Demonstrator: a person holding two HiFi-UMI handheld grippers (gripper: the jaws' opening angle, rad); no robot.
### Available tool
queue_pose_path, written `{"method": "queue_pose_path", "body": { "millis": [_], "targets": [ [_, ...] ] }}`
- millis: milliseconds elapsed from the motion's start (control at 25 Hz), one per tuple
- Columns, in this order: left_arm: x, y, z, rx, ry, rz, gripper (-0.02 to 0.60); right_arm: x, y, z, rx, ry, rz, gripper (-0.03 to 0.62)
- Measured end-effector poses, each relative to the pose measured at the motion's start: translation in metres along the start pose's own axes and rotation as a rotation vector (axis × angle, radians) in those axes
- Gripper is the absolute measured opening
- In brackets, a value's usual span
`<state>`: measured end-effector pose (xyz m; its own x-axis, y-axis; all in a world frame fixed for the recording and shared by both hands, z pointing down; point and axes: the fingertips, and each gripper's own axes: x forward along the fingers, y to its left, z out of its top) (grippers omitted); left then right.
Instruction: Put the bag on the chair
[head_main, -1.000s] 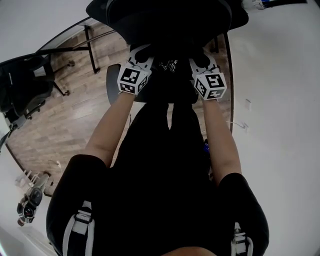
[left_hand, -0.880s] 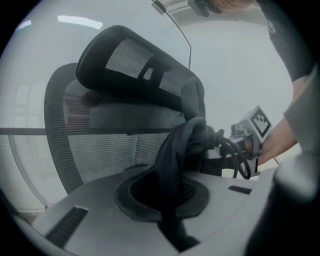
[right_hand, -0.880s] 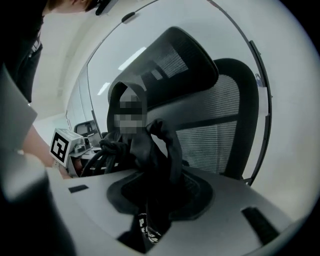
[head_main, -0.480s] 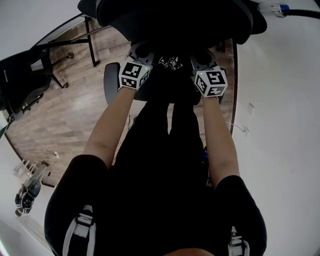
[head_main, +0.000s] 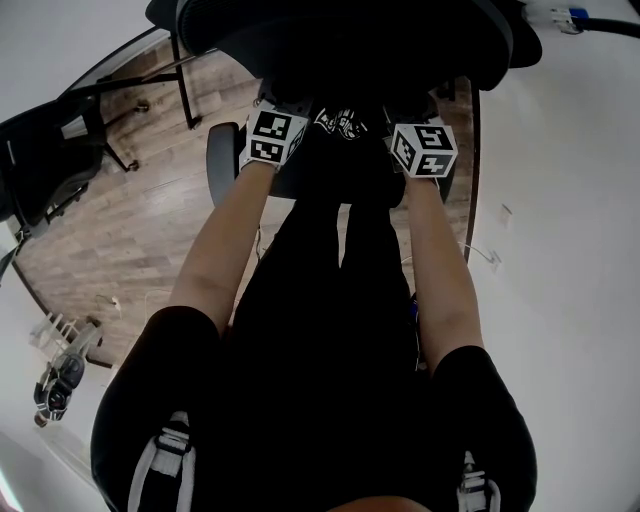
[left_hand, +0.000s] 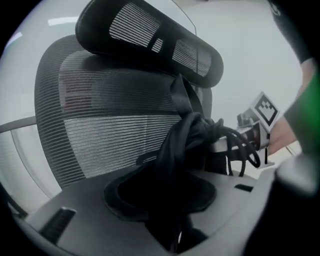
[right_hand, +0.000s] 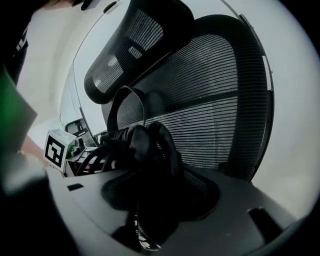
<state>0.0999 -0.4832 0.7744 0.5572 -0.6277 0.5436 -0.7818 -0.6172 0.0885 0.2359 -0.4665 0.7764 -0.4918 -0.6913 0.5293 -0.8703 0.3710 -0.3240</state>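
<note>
The black bag (head_main: 340, 125) lies bunched on the seat of a black mesh office chair (head_main: 340, 40), between my two grippers. In the left gripper view the bag's straps and folds (left_hand: 185, 145) rise in front of the mesh back (left_hand: 100, 125), under the headrest (left_hand: 150, 40). My left gripper (left_hand: 175, 235) is opening, with bag fabric still running down between its jaws. My right gripper (right_hand: 145, 235) is opening too, with a dark fold of the bag (right_hand: 145, 145) in its gap. In the head view the left gripper (head_main: 280, 110) and right gripper (head_main: 412, 112) flank the bag.
A second black chair (head_main: 45, 170) stands at the left on the wooden floor (head_main: 130, 240), near dark table legs (head_main: 180, 90). A white surface (head_main: 570, 250) fills the right side, with a power strip (head_main: 560, 15) at its top. A small device (head_main: 60, 380) lies at the lower left.
Both grippers have moved forward, toward the chair's back, with the bag between them. The chair fills more of the top of the head view.
</note>
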Motion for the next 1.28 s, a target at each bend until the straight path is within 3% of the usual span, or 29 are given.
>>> {"method": "queue_pose_path", "body": {
  "millis": [360, 560, 760, 960, 1280],
  "targets": [
    [-0.012, -0.005, -0.006, -0.028, 0.018, -0.006, 0.214, -0.022, -0.009, -0.008, -0.063, 0.034, -0.021, 0.269],
    [-0.02, -0.019, -0.009, -0.026, 0.026, -0.02, 0.255, -0.042, -0.02, -0.011, -0.04, 0.029, -0.04, 0.275],
    [-0.037, -0.034, -0.003, -0.03, 0.004, -0.009, 0.257, -0.07, -0.019, -0.013, -0.034, 0.002, -0.037, 0.275],
    [-0.067, -0.064, 0.017, 0.017, -0.036, -0.029, 0.259, -0.102, 0.007, -0.001, -0.057, -0.05, 0.019, 0.252],
    [-0.135, -0.081, 0.079, 0.064, -0.148, -0.044, 0.259, -0.135, 0.078, 0.055, -0.158, -0.151, 0.151, 0.227]
  ]
}}
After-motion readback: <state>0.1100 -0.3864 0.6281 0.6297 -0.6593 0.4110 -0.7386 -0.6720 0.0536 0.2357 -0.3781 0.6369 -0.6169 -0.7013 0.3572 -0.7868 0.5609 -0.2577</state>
